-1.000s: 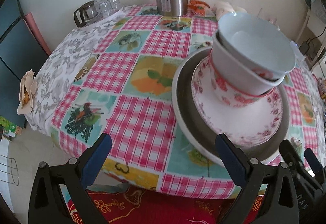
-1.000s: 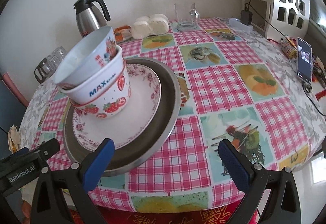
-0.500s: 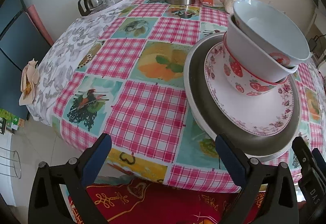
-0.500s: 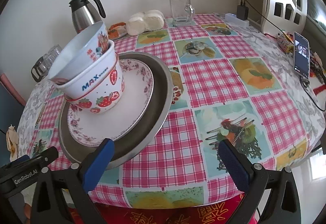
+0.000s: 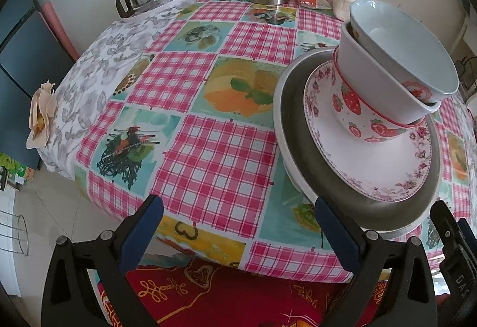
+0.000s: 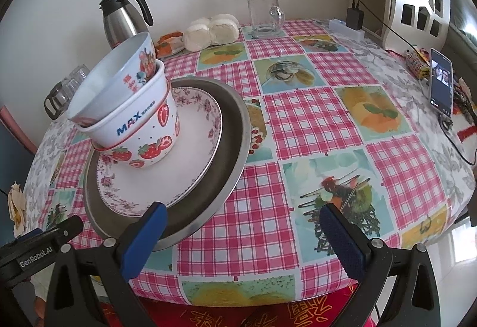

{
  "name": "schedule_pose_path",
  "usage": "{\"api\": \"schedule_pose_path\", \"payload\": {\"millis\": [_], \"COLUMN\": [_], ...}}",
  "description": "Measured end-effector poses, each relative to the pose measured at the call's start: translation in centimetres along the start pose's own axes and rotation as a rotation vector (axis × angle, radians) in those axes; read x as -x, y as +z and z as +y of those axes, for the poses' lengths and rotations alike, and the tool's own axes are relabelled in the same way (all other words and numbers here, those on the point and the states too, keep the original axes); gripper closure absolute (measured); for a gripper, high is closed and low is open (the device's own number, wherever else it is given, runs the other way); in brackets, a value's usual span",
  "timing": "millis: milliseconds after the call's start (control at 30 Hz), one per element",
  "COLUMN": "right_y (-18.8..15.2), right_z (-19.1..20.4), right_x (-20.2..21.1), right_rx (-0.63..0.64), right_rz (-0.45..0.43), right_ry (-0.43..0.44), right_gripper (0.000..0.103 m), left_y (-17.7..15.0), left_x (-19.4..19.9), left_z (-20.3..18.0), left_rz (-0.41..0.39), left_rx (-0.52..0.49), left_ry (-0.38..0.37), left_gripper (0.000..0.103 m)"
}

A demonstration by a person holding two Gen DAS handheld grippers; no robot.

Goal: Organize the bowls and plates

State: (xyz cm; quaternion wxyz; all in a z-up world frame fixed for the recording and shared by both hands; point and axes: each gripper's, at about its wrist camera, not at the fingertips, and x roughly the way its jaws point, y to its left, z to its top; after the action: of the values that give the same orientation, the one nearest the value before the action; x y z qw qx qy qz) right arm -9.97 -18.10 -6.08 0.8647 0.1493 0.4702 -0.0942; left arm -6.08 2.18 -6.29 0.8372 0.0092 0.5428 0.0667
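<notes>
Bowls (image 6: 125,118) nested and tilted on floral plate (image 6: 179,172) inside metal pan (image 6: 232,160), left-centre of right view, left gripper (image 5: 235,231) and right gripper (image 6: 243,233) both spread wide, empty, at checked tablecloth's (image 6: 313,130) near edge.

The left gripper (image 5: 235,227) was held low at the near side, its blue-padded fingers (image 5: 140,233) spread wide apart with nothing between them. The right gripper (image 6: 243,233) was likewise held open and empty, just beside it.
</notes>
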Motion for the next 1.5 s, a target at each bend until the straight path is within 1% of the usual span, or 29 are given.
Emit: {"api": "schedule_pose_path", "payload": {"millis": [933, 1500], "right_y": [0.0, -0.2], "right_z": [0.0, -0.2], "right_x": [-0.5, -1.0], "right_rx": [-0.002, -0.011], "right_rz": [0.01, 0.036], "right_ry": [-0.002, -0.014], "right_gripper": [0.0, 0.0], "left_y": [-0.1, -0.2], "left_x": [-1.0, -1.4], "left_z": [0.5, 0.6], "left_rz": [0.045, 0.069], "left_rx": [0.009, 0.012], "left_ry": [-0.014, -0.014], "left_gripper": [0.002, 0.002]}}
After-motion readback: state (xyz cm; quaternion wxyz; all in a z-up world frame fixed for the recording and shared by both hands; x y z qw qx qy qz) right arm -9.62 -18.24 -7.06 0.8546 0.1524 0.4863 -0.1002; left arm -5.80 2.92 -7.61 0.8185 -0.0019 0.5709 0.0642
